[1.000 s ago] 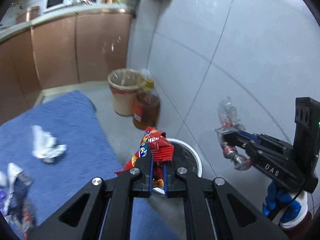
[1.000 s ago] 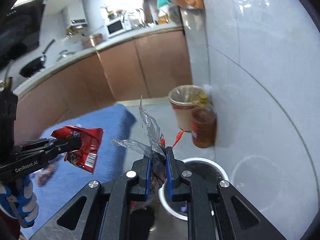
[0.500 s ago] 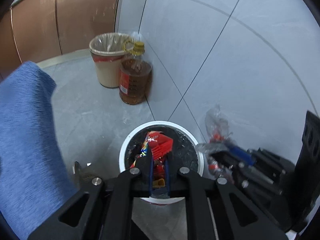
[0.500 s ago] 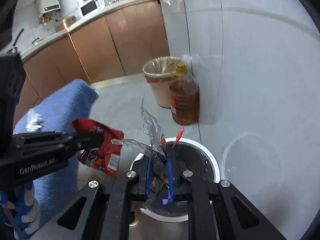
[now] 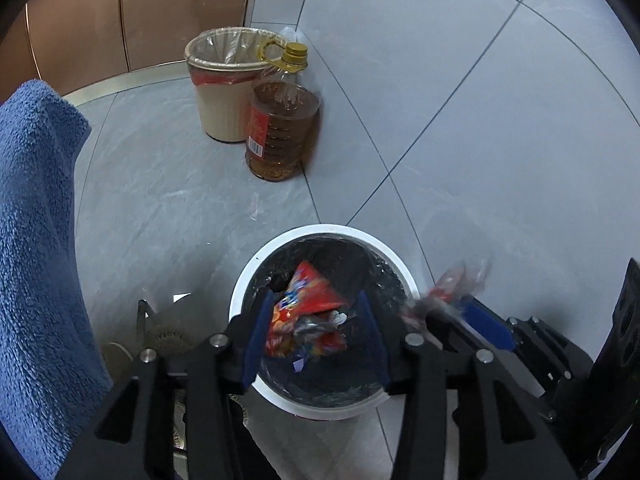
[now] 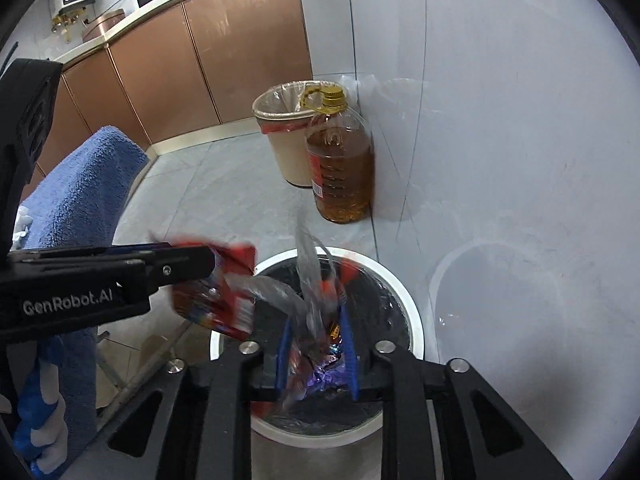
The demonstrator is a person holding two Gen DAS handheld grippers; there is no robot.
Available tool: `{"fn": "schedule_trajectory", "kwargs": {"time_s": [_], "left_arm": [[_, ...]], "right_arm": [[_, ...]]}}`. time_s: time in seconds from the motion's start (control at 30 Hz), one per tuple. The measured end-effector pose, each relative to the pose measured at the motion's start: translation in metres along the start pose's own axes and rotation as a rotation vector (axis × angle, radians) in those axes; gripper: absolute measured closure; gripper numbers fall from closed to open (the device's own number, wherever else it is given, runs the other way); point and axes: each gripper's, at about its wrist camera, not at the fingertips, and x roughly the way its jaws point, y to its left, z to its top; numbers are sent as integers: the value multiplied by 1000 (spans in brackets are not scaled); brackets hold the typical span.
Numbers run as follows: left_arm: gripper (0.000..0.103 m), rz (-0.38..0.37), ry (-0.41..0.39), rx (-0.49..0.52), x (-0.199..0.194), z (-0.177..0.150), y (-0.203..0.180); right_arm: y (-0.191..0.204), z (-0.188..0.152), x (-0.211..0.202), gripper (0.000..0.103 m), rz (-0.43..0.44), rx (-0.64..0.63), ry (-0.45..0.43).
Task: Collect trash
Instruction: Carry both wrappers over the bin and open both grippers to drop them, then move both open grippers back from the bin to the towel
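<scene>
Nearest the left wrist camera, the left hand-held gripper (image 5: 314, 344) points steeply down over the round white-rimmed bin with a black liner (image 5: 244, 280). Its jaws are opening, blue pads standing clear on both sides of the crumpled red foil snack wrapper (image 5: 308, 304), which sits loose between them above the bin's mouth, its pointed end aimed away toward the far rim and its long axis running near to far. The printing on it is too blurred to read.

In the right wrist view, the right hand-held gripper (image 6: 316, 354) hangs over the same bin, and its jaws are opening too. A clear crinkled plastic wrapper with red and purple bits (image 6: 310, 280) stands between the blue pads, its long axis nearly upright, the thin end pointing up and away; whether the pads touch it cannot be told. The left tool's black body reads "GenRobot.AI".

To the left, a blue terry towel (image 5: 36, 220) drapes over a desk edge. Farther off on the grey tiled floor (image 5: 168, 192), a beige ribbed bin with a clear liner (image 5: 224, 92) stands just beside a large amber oil bottle with a yellow cap and red label (image 5: 280, 128), near the glossy grey wall. Copper-coloured cabinets (image 6: 180, 64) run along the far side.
</scene>
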Motion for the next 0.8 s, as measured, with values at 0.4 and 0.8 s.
{"fn": "schedule_trajectory", "kwargs": {"time_s": [0.4,0.8], "left_arm": [[60,-28,-118,-26,-50,-6,2],[60,-4,-296,19,-161,-32,19]], "right_arm": [[9,0,-23,72,-23,4,-31],[46,16,-99,67,32,-50,-161]]}}
